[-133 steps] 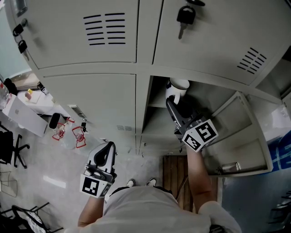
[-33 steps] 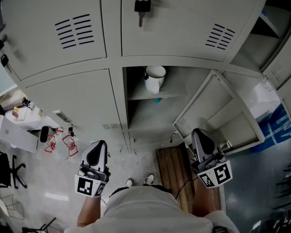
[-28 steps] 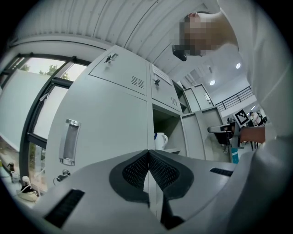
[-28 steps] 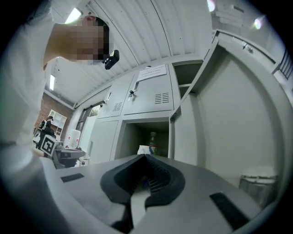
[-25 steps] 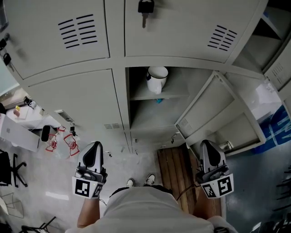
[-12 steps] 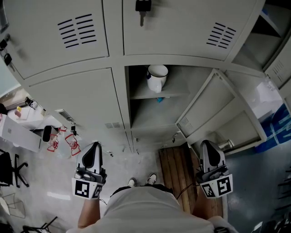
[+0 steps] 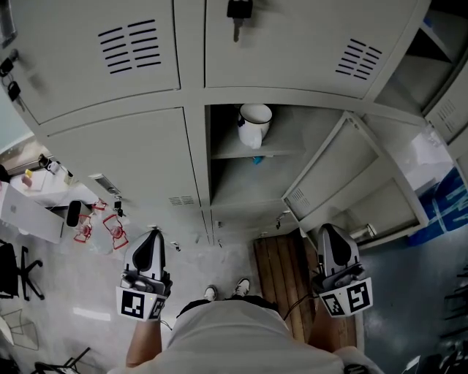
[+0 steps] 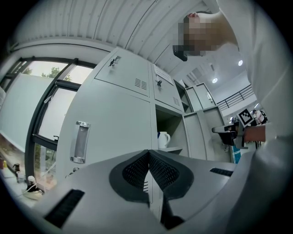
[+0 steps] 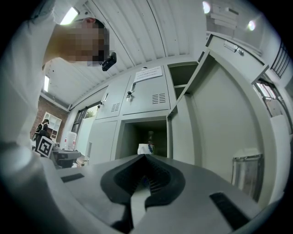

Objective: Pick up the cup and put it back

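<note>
Cup is sitting upright on the upper shelf of the open locker, top centre of the head view. It's white with a bit of blue on it, but I can't read any print on it from here.

Neither gripper is anywhere near it. The left gripper hangs at the lower left and the right gripper at the lower right, one on each side of the person, both well apart from the cup. In their own views each has its jaws pressed together with nothing between them, and the cup just shows small in the background.

As for writing, not much. Each gripper's cube carries black-and-white square markers. A white paper label is stuck on the door above the open compartment, but the print is too small to read. A black-headed key hangs from that door's lock. The blue thing at the right edge has white lettering, cut off and unreadable.
</note>
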Action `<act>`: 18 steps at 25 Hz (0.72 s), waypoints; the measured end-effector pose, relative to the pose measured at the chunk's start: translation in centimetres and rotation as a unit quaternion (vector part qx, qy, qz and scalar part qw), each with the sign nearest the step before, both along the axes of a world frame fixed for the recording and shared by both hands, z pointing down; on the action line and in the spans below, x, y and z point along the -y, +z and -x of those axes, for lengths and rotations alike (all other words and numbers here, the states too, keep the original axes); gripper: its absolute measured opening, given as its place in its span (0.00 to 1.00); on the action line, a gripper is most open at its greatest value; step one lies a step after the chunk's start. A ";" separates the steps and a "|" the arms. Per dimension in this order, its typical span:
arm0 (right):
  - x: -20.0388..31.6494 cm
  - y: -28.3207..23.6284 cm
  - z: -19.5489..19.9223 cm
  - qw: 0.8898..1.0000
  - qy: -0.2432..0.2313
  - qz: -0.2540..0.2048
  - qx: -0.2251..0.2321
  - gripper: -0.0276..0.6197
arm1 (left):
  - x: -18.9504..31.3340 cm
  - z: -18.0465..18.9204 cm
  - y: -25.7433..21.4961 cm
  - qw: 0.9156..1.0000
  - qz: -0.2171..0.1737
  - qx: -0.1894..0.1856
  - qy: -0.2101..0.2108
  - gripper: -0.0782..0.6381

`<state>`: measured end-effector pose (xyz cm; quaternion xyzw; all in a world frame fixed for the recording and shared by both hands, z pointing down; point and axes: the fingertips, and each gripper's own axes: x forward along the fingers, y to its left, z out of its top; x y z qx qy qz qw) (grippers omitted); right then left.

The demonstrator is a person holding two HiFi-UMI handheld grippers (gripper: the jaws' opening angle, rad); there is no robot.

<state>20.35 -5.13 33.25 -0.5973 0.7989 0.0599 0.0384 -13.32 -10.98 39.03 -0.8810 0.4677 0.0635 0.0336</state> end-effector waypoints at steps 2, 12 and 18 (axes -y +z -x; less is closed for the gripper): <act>0.1 0.2 0.2 1.000 -0.003 0.005 -0.005 0.07 | -0.1 0.1 0.1 1.000 0.001 -0.002 -0.002 0.14; 0.3 0.0 1.4 1.000 -0.019 0.008 -0.017 0.07 | -0.6 0.9 0.5 1.000 0.006 -0.007 -0.009 0.14; 0.1 0.2 1.4 1.000 -0.022 0.009 -0.015 0.07 | -0.7 0.9 0.2 1.000 0.003 -0.006 -0.010 0.14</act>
